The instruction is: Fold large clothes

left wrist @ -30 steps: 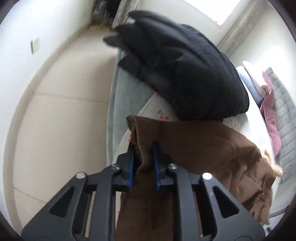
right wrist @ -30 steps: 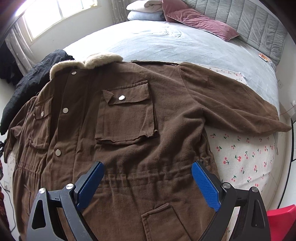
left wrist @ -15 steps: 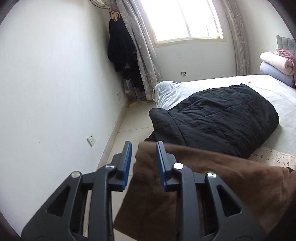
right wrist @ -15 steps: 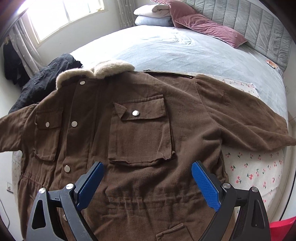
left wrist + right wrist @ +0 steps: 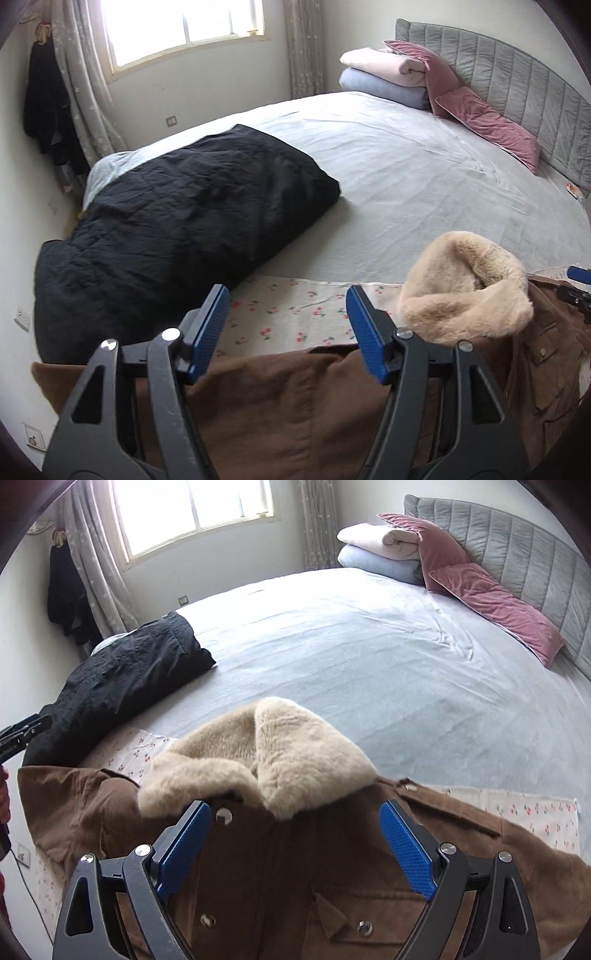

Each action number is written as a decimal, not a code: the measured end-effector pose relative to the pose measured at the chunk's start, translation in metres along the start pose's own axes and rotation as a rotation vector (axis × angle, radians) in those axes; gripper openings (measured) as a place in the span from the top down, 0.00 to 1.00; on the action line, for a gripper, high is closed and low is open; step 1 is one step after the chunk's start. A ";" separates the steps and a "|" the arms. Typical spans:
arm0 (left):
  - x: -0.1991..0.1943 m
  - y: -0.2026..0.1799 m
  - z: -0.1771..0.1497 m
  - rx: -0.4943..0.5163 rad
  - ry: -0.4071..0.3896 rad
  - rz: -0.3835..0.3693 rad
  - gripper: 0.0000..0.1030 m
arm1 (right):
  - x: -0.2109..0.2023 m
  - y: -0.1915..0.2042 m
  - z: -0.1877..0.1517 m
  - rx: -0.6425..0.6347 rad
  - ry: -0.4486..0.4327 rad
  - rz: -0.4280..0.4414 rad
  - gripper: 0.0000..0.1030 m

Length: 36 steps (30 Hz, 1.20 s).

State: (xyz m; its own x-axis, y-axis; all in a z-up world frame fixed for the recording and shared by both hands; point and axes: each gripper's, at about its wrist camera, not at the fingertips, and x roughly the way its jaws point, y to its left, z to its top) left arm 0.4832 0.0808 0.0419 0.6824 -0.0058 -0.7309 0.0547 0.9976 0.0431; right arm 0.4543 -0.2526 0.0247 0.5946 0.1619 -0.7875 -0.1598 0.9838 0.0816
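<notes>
Brown jacket [image 5: 258, 878] lies spread front-up on the bed [image 5: 369, 657]. Our left gripper [image 5: 286, 328] is opening, fingers empty above a sleeve; our right gripper [image 5: 295, 845] narrows slightly, empty below the fur collar [image 5: 258, 753]. Next, we'd grab sleeves near their cuffs.

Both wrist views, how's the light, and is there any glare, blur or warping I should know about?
Left wrist view: daylight from the window, which is blown out to white; the headboard bows with fisheye warping; the brown jacket is sharp, with no motion blur. Right wrist view: the same overexposed window, dark vignette in the corners, the fur collar crisp, the bed sheet evenly lit.
</notes>
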 end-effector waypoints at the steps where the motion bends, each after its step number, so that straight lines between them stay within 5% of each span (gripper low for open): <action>1: 0.016 -0.019 0.003 0.009 0.023 -0.033 0.35 | 0.013 0.004 0.011 -0.015 -0.005 0.001 0.14; 9: 0.104 -0.099 0.001 0.010 0.157 -0.165 0.35 | 0.136 0.013 0.042 -0.017 0.126 0.028 0.40; 11: 0.116 -0.103 -0.001 -0.006 0.184 -0.165 0.35 | 0.157 0.008 0.034 -0.018 0.141 -0.059 0.74; 14: 0.120 -0.102 -0.003 -0.031 0.206 -0.177 0.35 | 0.140 -0.003 0.014 -0.006 0.014 -0.055 0.89; 18: 0.106 -0.106 0.002 -0.046 0.218 -0.229 0.35 | 0.087 -0.028 -0.024 0.022 -0.170 -0.169 0.93; 23: 0.094 -0.140 0.012 -0.002 0.236 -0.255 0.35 | 0.060 -0.063 -0.061 0.130 -0.215 -0.102 0.93; 26: 0.113 -0.162 0.007 0.027 0.357 -0.213 0.35 | 0.057 -0.065 -0.066 0.134 -0.231 -0.087 0.94; 30: 0.150 -0.161 -0.014 -0.078 0.589 -0.193 0.36 | 0.053 -0.075 -0.068 0.151 -0.222 -0.090 0.97; 31: 0.153 -0.157 -0.020 -0.128 0.621 -0.223 0.40 | 0.056 -0.078 -0.068 0.164 -0.215 -0.088 0.97; 33: 0.155 -0.153 -0.026 -0.189 0.642 -0.321 0.69 | 0.060 -0.089 -0.070 0.206 -0.202 -0.044 0.97; 36: 0.132 -0.158 -0.024 -0.118 0.504 -0.367 0.79 | 0.057 -0.102 -0.072 0.269 -0.208 0.032 0.95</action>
State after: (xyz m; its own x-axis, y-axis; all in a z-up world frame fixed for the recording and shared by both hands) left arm 0.5470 -0.0754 -0.0776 0.2057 -0.3447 -0.9159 0.1198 0.9378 -0.3260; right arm 0.4476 -0.3496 -0.0722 0.7452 0.1783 -0.6425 0.0159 0.9586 0.2845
